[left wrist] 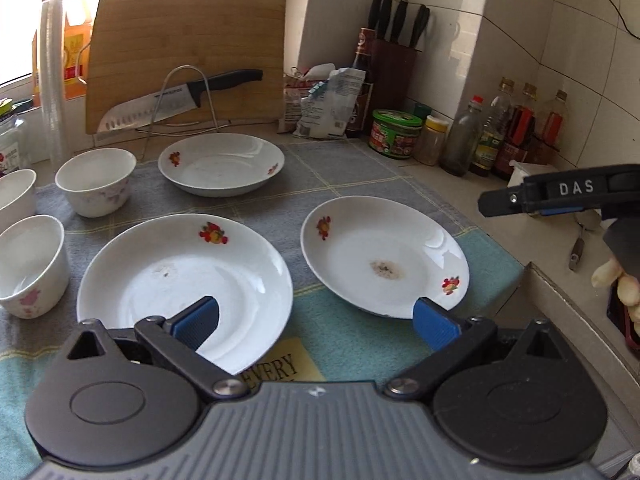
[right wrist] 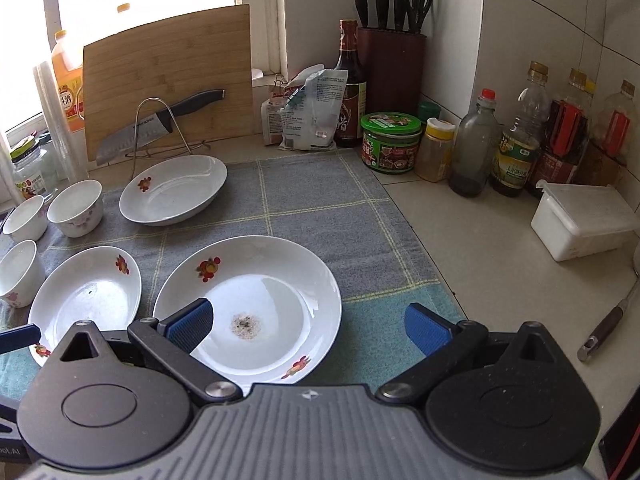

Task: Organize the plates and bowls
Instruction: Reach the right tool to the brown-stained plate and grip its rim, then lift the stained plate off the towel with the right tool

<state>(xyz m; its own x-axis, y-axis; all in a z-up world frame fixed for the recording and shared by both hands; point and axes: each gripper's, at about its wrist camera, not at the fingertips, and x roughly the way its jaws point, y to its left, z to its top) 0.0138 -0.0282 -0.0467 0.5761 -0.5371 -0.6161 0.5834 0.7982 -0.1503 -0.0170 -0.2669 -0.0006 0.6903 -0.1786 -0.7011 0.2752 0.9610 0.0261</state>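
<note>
Plates first: the stained plate (right wrist: pixel 256 300) sits right under the right gripper (right wrist: pixel 308 326), its spread blue pads empty, the left pad (right wrist: pixel 190 328) hanging over the plate's near-left rim, the right pad over bare cloth (right wrist: pixel 320 208) just past its edge. Over on the left gripper (left wrist: pixel 316 322), same story — jaws wide apart, nothing held, one pad (left wrist: pixel 198 322) above the near-left plate (left wrist: pixel 184 280), the other at the near rim of the stained plate. So that gripper straddles the gap between the two! Further back on the checked cloth, a third plate (left wrist: pixel 221 163) rests alone, in front of the cutting board (left wrist: pixel 188 56) and knife (left wrist: pixel 176 98). Three small bowls cluster along the left: a back bowl (left wrist: pixel 96 180), a near bowl (left wrist: pixel 30 264), and an edge bowl (left wrist: pixel 14 196) partly cut off. Bottles (right wrist: pixel 516 144) line the tiled wall at right.
</note>
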